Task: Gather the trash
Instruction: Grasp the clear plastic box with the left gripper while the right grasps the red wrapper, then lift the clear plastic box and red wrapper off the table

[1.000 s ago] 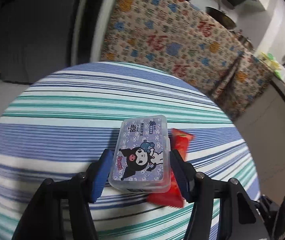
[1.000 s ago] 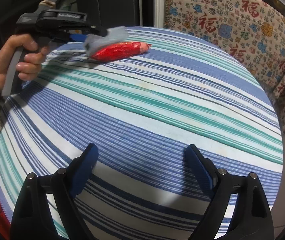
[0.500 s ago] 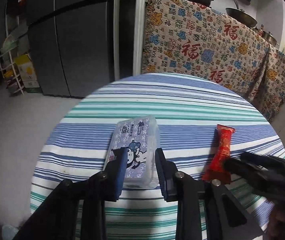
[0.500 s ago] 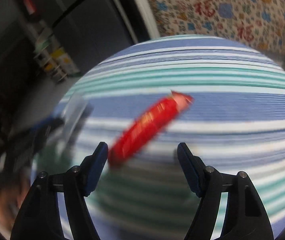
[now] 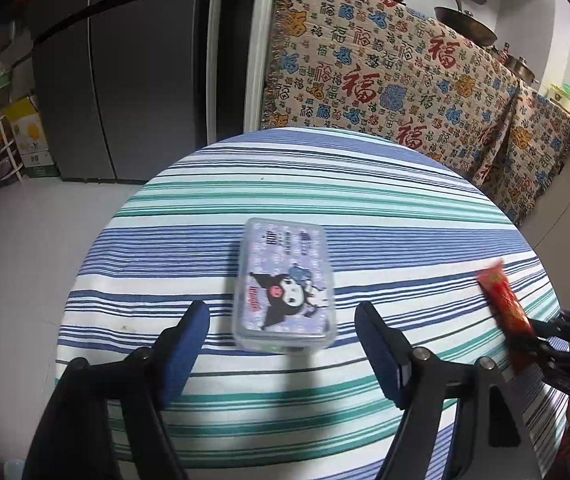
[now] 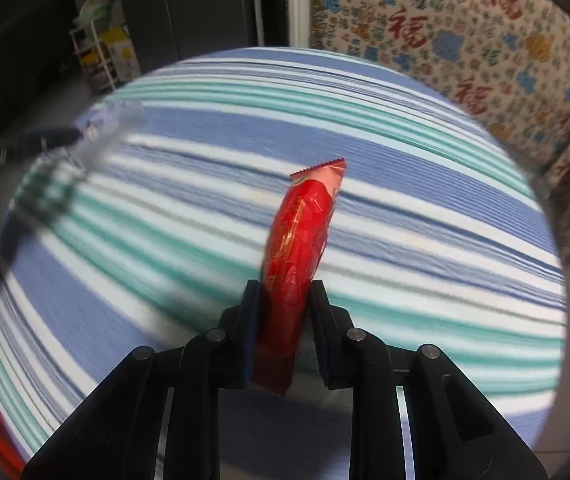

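The right tool (image 6: 284, 312) is pinching a red wrapper (image 6: 299, 248), its jaws having just been closing on the lower part, and the sealed end is sticking up above the striped counter (image 6: 425, 280). The left tool (image 5: 281, 328) is standing spread, its jaws having just been opening, with a clear box (image 5: 283, 284) lying on the counter just ahead, touching neither pad.

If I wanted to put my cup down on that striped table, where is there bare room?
The striped table is bare across its far half, between the cartoon-printed plastic box and the patterned cloth behind. The near left edge is also free. It is crowded near the box, flanked by the open left gripper, and at the right, where the right gripper pinches the red wrapper.
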Motion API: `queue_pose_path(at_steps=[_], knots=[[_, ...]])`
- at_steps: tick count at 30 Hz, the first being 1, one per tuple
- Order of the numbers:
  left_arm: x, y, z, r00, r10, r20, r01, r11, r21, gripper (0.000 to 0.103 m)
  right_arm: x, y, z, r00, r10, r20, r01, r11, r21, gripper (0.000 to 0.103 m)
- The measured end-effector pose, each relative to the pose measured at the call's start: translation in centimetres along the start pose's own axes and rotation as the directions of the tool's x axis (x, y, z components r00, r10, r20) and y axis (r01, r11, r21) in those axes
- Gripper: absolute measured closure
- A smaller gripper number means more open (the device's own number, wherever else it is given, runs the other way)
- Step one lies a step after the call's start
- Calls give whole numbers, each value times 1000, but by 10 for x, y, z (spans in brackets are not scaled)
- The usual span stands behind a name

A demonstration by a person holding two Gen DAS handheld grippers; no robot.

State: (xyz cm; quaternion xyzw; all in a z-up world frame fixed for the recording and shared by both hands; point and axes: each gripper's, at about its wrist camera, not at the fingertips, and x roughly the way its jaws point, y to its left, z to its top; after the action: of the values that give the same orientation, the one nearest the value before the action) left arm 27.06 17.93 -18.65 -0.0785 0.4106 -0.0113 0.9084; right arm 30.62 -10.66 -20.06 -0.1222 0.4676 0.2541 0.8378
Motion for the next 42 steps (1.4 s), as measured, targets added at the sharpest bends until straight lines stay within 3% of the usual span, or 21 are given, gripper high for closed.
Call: queue_pose_path(at_steps=[1, 4, 7, 11, 12, 13, 15, 17, 19, 23, 27, 28, 29, 30, 31, 36, 42], knots=[[3, 1, 1, 1000, -10, -6, 10, 1000, -5, 26, -4, -6, -7, 1000, 0, 13, 0, 1000, 1, 69], [14, 0, 0, 1000, -25, -17, 25, 999, -32, 26, -9, -26, -30, 999, 17, 51, -21, 996, 84, 30], [24, -14, 1, 999, -11, -37, 11, 1000, 0, 26, -11, -34, -28, 997, 52, 53, -57, 994, 89, 29], [24, -27, 0, 999, 36, -8, -36, 998, 45, 26, -13, -39, -26, 996, 75, 57, -82, 988, 129, 28], [23, -27, 0, 1000, 28, -7, -28, 999, 32, 30, -14, -37, -25, 995, 79, 60, -86, 989, 123, 28], [24, -27, 0, 1000, 22, -8, -22, 999, 26, 40, -18, -32, -27, 994, 82, 68, -89, 990, 109, 28], [24, -30, -2, 1000, 23, -7, -23, 999, 31, 40, -17, -20, -25, 991, 97, 94, -103, 993, 55, 30], [21, -34, -6, 999, 34, -11, -34, 999, 21, 41, -9, -17, -27, 996, 70, 63, -73, 997, 35, 68], [17, -41, -11, 1000, 19, -21, -19, 1000, 0, 41, -9, -19, -29, 998, 27, 57, -29, 999, 33, 69], [-3, -78, -39, 999, -14, -50, 14, 1000, 0, 41, -20, -23, -38, 997, 72, 5, -72, 997, 27, 69], [-21, -124, -81, 997, 6, -71, -1, 998, 63, 40, -32, -18, -51, 995, 79, -54, -81, 996, -40, 65], [-18, -130, -88, 996, 8, -90, -2, 998, 68, 37, -34, -21, -53, 995, 80, -53, -82, 996, -34, 59], [-19, -135, -92, 997, 33, -72, -27, 996, 88, 36, -36, -24, -56, 995, 84, -49, -85, 996, -23, 40], [-17, -140, -93, 995, 73, -65, -65, 991, 120, 27, -37, -27, -56, 996, 86, -40, -86, 996, -12, 32], [-13, -143, -91, 993, 90, -78, -78, 988, 136, 26, -41, -33, -55, 996, 85, -17, -85, 996, 4, 28], [-13, -136, -76, 997, 16, -75, -12, 998, 62, 26, -54, -45, -47, 994, 108, 30, -109, 994, 26, 28], [-13, -135, -60, 997, 13, -72, -8, 998, 66, 26, -47, -40, -32, 991, 129, 21, -129, 992, 15, 35]])
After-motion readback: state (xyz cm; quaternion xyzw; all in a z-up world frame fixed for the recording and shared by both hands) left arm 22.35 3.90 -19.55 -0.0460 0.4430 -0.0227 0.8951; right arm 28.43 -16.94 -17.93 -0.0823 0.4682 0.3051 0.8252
